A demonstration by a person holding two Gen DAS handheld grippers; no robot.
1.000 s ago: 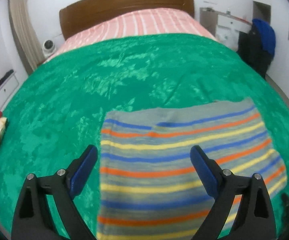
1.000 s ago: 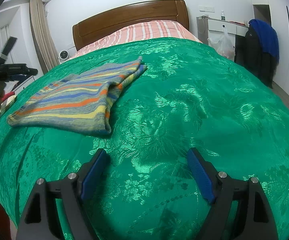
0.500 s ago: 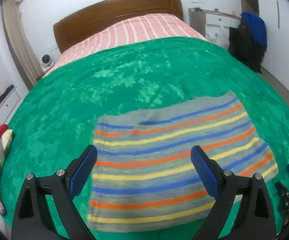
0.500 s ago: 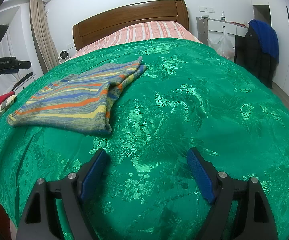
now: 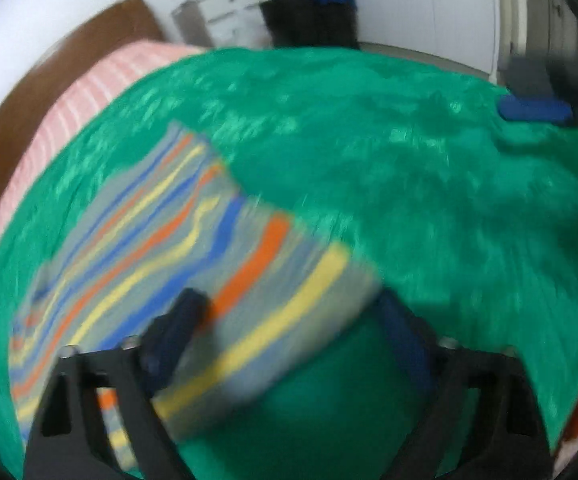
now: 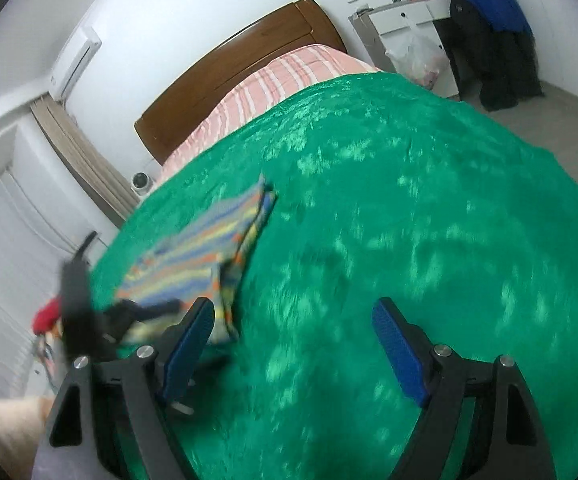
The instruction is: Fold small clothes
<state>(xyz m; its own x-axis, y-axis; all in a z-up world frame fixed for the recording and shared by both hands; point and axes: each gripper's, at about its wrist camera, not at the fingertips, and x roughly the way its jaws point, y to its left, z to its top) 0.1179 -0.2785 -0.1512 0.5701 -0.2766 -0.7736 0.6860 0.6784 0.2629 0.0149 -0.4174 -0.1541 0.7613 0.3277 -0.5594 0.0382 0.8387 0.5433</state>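
Note:
A folded striped garment [image 5: 177, 256] in grey, blue, orange and yellow lies on the green bedspread [image 5: 389, 168]. My left gripper [image 5: 289, 332] is open, its fingers straddling the garment's near corner, which lies between them; the view is blurred by motion. In the right wrist view the garment [image 6: 205, 248] lies at the left of the bed, with the left gripper [image 6: 145, 310] at its near end. My right gripper [image 6: 293, 332] is open and empty above bare bedspread [image 6: 409, 220], to the right of the garment. Its blue pad also shows in the left wrist view [image 5: 533, 110].
A wooden headboard [image 6: 245, 68] and pink striped sheet [image 6: 285, 80] lie at the far end. Dark and blue clothes [image 6: 489, 28] hang by a white desk at the right. A red item [image 6: 47, 316] lies off the bed's left side.
My left gripper has swung right and down to the garment's near corner, tilting sharply. My right gripper has tilted and lifted, still open and empty. The garment lies where it was.

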